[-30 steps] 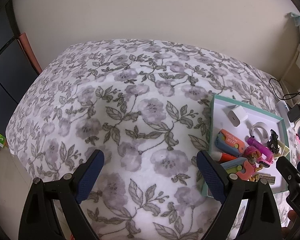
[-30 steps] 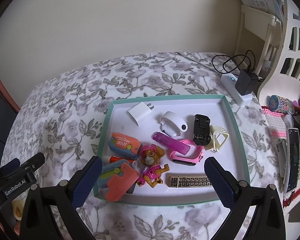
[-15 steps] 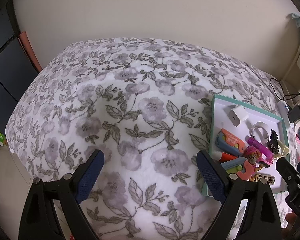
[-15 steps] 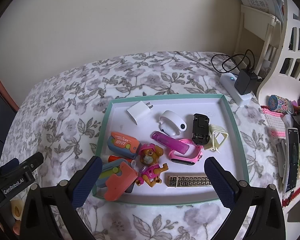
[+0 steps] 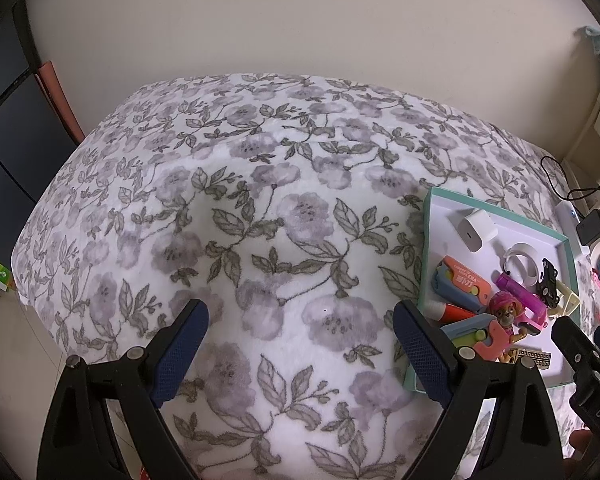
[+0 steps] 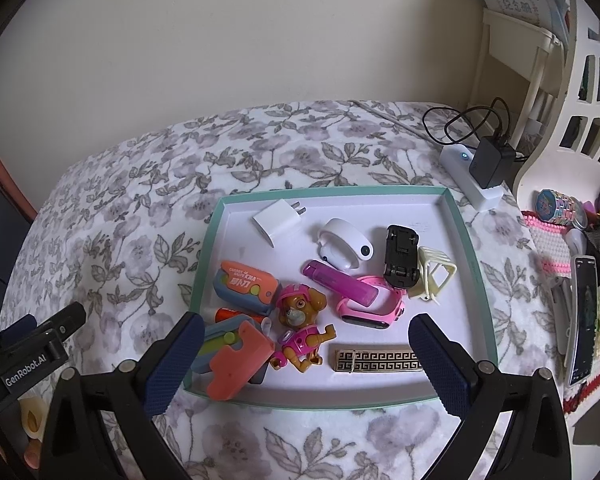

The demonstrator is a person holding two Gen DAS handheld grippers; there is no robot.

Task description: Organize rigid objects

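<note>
A teal-rimmed white tray (image 6: 466, 236) lies on the floral blanket. It holds a white charger (image 6: 276, 222), a white earbud case (image 6: 342, 242), a black toy car (image 6: 400, 256), a purple tube (image 6: 338, 286), a pink watch (image 6: 380, 310), a pup figure (image 6: 300, 322), orange-and-blue toys (image 6: 246, 286) and a gold patterned bar (image 6: 378, 360). My right gripper (image 6: 300, 344) is open and empty above the tray's near edge. My left gripper (image 5: 300, 330) is open and empty over bare blanket, left of the tray (image 5: 428, 248).
A white power strip with a black adapter (image 6: 488, 164) and cable lies behind the tray. A phone (image 6: 582, 316), a pink knit piece and small clutter sit to the right by a white shelf. The blanket's left edge (image 5: 40, 216) drops to the floor.
The right gripper has drawn back slightly, so the tray sits a little lower in its view. The left gripper is almost still.
</note>
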